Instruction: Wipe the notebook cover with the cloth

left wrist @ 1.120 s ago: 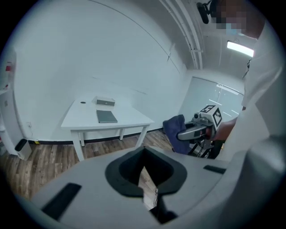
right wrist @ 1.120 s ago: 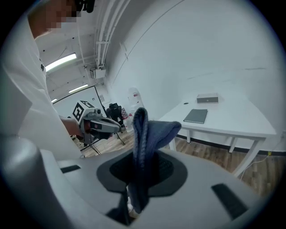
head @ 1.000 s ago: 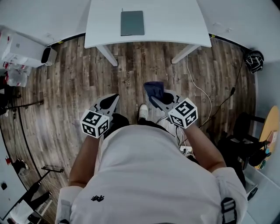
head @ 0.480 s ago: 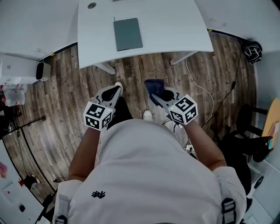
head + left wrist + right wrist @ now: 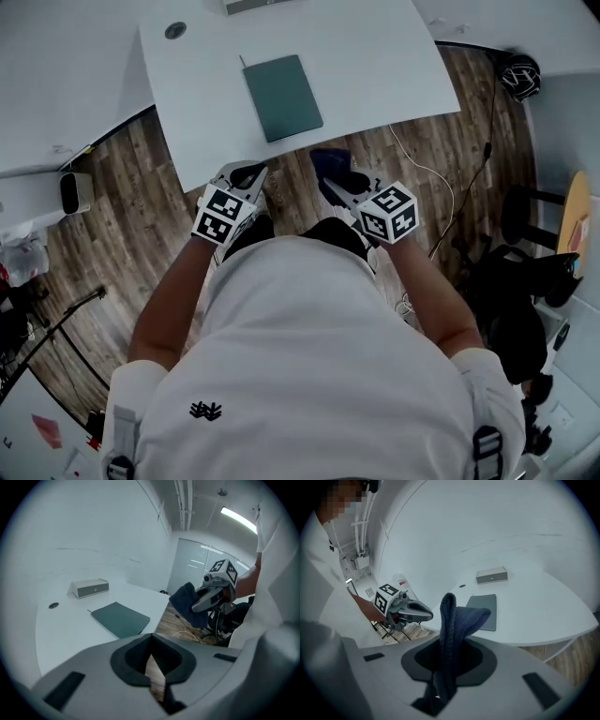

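Office: white desk (image 5: 375, 66), glass partition (image 5: 197, 569)

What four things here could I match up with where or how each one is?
Things:
1. notebook
2. cloth
3. left gripper
4. grey box

Places or states:
A. pinched in the right gripper, above the floor
B. shut, holding nothing
C. lying flat on the white table
D. near the table's far edge, beyond the notebook

Pairs: 1-C, 2-A, 3-B, 4-D

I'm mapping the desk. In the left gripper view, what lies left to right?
small round dark hole → grey rectangular box → dark green notebook → dark blue cloth
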The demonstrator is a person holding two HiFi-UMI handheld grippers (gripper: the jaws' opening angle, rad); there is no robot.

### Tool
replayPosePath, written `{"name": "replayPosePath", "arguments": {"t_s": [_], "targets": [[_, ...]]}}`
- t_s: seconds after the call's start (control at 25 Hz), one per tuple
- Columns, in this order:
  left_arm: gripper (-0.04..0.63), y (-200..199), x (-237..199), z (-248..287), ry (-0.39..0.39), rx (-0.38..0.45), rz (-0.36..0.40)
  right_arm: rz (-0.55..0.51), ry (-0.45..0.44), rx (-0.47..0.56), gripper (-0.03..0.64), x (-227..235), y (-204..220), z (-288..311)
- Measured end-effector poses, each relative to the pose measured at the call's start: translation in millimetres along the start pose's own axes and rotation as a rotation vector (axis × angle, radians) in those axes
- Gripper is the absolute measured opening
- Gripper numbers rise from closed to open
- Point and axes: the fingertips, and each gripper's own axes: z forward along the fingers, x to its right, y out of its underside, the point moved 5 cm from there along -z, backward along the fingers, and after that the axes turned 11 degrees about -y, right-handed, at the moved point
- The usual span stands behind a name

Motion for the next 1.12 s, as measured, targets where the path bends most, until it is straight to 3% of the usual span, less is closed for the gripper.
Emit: {"name": "replayPosePath", "arguments": {"t_s": [0.36, 0.76, 0.92, 1.12], "targets": [[0.000, 11, -22, 64, 0.085, -0.085, 0.100, 0.057, 0.018, -0.043, 0.064, 38, -38, 64], [0.000, 17, -28, 102, 0.109, -0.162, 0.127, 0.102, -0.104, -0.156, 0.064, 76, -61, 133], [0.000, 17, -30, 102, 0.146, -0.165, 0.097, 0.106, -0.139, -0.210, 0.064, 79, -61, 150], [0.000, 21, -35, 102, 0.215, -0.184, -0.003, 0.120, -0.134, -0.244, 0.064, 90, -59, 151]]}}
